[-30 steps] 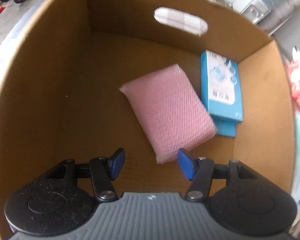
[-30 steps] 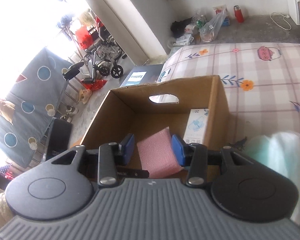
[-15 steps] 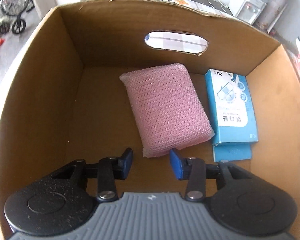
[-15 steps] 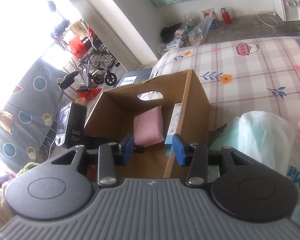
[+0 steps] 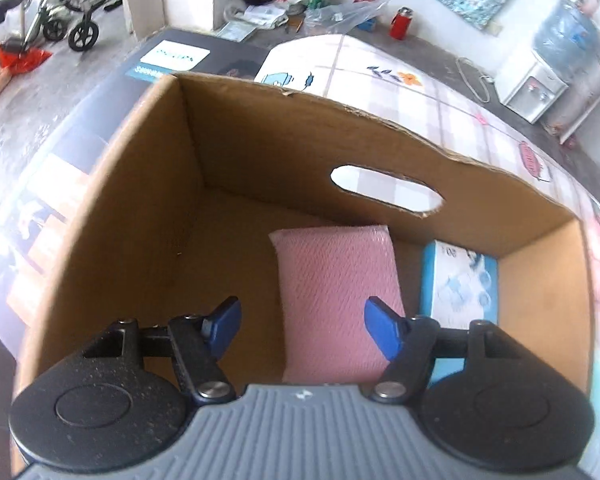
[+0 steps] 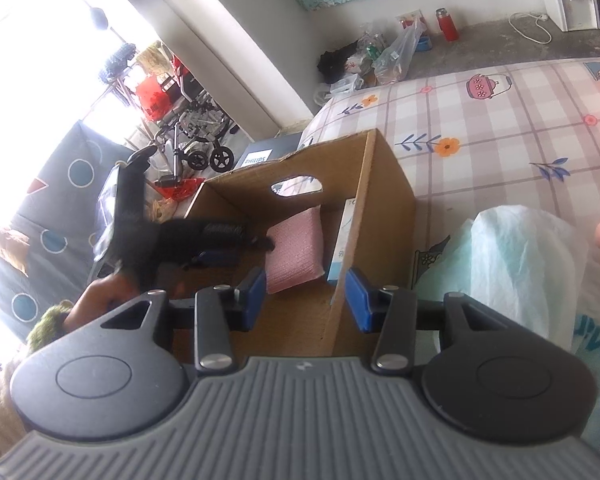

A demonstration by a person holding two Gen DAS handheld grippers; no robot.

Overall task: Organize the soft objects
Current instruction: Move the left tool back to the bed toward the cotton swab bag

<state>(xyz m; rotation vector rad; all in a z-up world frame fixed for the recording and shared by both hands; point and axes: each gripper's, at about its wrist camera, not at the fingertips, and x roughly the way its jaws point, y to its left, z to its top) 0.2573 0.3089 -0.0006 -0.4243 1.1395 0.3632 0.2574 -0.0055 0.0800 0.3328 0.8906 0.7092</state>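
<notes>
On checked bedspread (image 6: 480,128), open cardboard box (image 5: 148,216); cluttered concrete floor (image 6: 492,40) beyond.

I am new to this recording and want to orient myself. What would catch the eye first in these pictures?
First the open cardboard box on the checked bedsheet, with a pink mesh sponge on its floor and a blue packet beside it by the right wall. The left gripper hangs open over the box, holding nothing.

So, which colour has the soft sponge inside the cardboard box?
Pink, with a fine mesh texture; the sponge shows best in the left wrist view.
</notes>
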